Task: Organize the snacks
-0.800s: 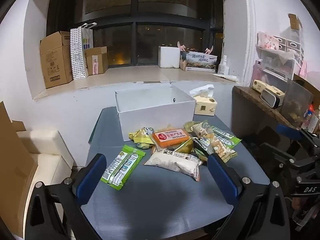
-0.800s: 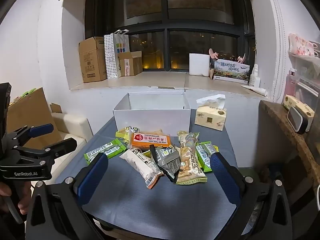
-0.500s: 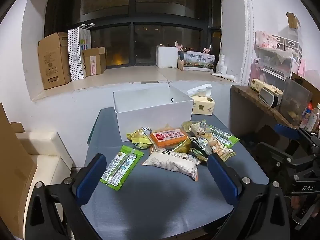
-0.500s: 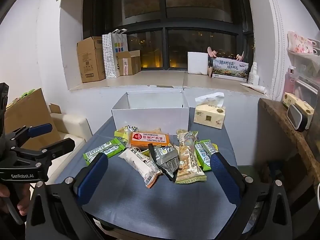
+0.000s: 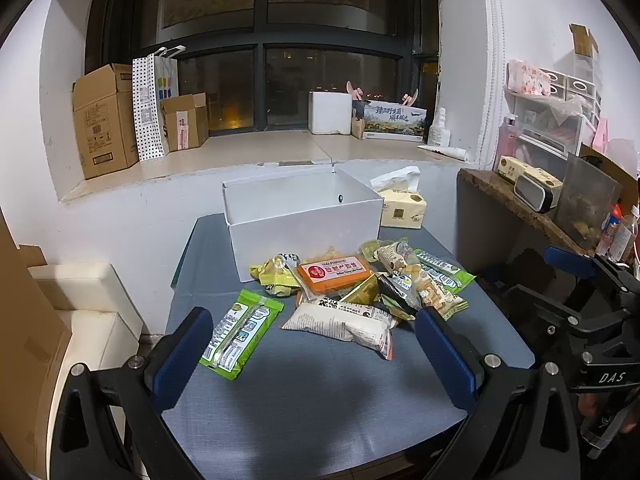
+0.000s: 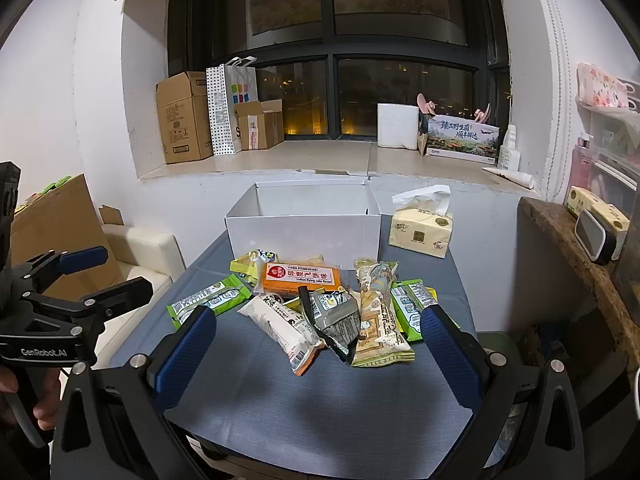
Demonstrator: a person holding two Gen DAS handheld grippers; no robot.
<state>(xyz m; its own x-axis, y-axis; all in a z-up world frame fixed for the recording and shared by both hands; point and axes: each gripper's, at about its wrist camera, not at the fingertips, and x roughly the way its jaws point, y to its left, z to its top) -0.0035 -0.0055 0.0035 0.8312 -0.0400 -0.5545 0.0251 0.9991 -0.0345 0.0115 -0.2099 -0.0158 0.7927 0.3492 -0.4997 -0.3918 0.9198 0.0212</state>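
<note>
A pile of snack packets lies on a blue-grey table (image 5: 312,400) in front of an open white box (image 5: 304,220). An orange cake pack (image 5: 334,273) tops the pile, with a white packet (image 5: 344,322), a green packet (image 5: 240,332) apart at the left, and yellow and green packets around it. In the right wrist view the box (image 6: 304,228), orange pack (image 6: 303,276), white packet (image 6: 280,322) and grey packet (image 6: 334,314) show. My left gripper (image 5: 314,356) and right gripper (image 6: 316,350) are open and empty, held above the table's near edge, short of the pile.
A tissue pack (image 5: 402,212) stands right of the box. A cream sofa (image 5: 92,312) sits left of the table and a wooden shelf (image 5: 516,208) with clutter at the right. Cardboard boxes (image 5: 104,120) stand on the window sill behind.
Both views have shifted only slightly; the snacks and box have not moved, and both grippers stay open.
</note>
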